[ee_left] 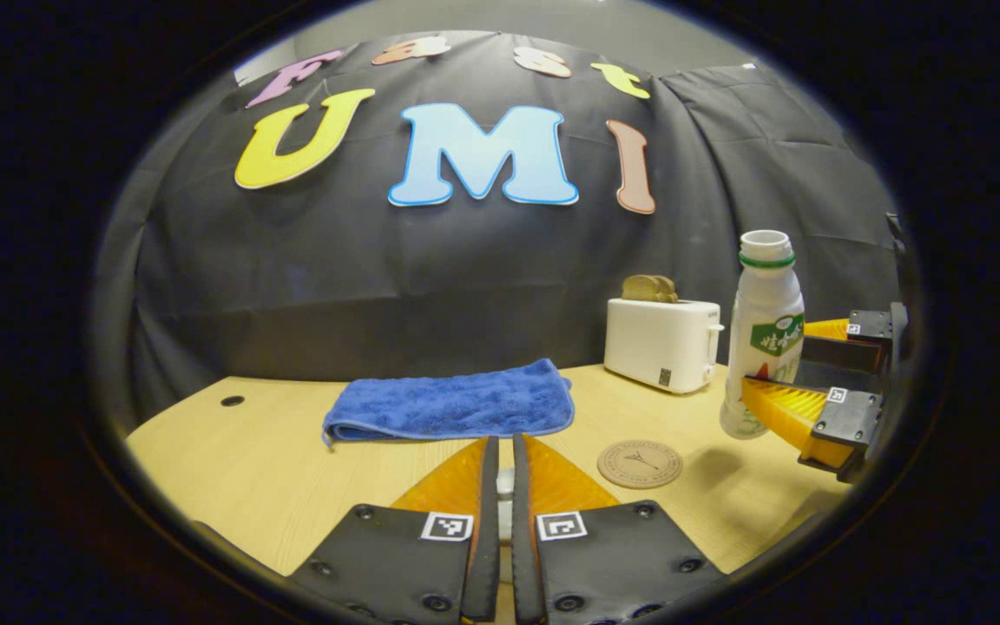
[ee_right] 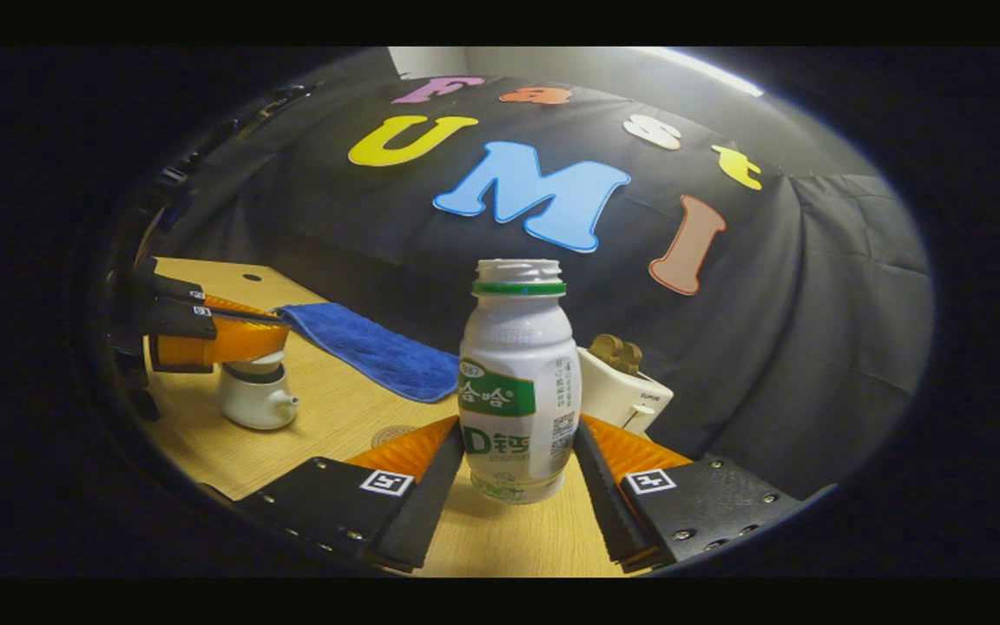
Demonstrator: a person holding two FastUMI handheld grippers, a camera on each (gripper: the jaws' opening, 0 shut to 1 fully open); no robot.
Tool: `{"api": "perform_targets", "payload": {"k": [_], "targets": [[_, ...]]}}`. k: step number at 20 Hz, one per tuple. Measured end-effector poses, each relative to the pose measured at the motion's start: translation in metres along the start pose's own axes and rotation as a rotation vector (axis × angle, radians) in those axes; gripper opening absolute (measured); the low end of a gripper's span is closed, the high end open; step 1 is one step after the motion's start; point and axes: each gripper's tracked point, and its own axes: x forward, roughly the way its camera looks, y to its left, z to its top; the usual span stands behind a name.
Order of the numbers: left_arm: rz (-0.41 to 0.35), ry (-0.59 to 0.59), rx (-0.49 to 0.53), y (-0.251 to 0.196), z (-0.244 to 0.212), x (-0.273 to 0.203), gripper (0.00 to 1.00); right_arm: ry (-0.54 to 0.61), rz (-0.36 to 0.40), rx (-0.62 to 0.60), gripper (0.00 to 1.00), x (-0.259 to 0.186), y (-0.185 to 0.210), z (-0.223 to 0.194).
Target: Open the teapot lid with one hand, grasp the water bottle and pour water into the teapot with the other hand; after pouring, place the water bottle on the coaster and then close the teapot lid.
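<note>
— Start at the jaws. What are they doing?

— The right gripper has its two fingers pressed against either side of a white plastic water bottle with a green neck ring and no cap. The bottle is upright and looks lifted just clear of the table. In the left gripper view the same bottle stands between those fingers at the far right.

— And the left gripper?

— Nearly closed, with something small and white pinched in the narrow slot between its fingers. In the right gripper view it sits right on top of a small white ceramic teapot, over the lid. I cannot tell whether both fingers press on the lid knob.

— So the lid is hidden?

— Mostly; the fingers cover it. The spout points toward the bottle.

— The coaster?

— A round brown coaster lies flat on the pale wooden table, near the bottle and apart from it. In the right gripper view just a sliver shows behind a finger.

— What else?

— A folded blue cloth lies toward the back, and beside it stands a white toaster with brown slices in its slots. Black cloth hangs behind the table.
</note>
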Motion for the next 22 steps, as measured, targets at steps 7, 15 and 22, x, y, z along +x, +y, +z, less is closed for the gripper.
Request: {"api": "perform_targets", "payload": {"k": [7, 15, 22], "targets": [[-0.002, -0.008, 0.013, -0.007, 0.001, 0.001, 0.17, -0.008, 0.006, 0.019, 0.74, -0.002, -0.002, 0.002], [-0.001, -0.01, 0.065, -0.017, -0.003, 0.001, 0.17, -0.006, 0.019, 0.028, 0.74, -0.003, -0.001, 0.002], [0.014, -0.001, 0.037, -0.01, -0.01, 0.003, 0.13, -0.005, 0.024, 0.032, 0.74, -0.003, -0.001, 0.002]]}}
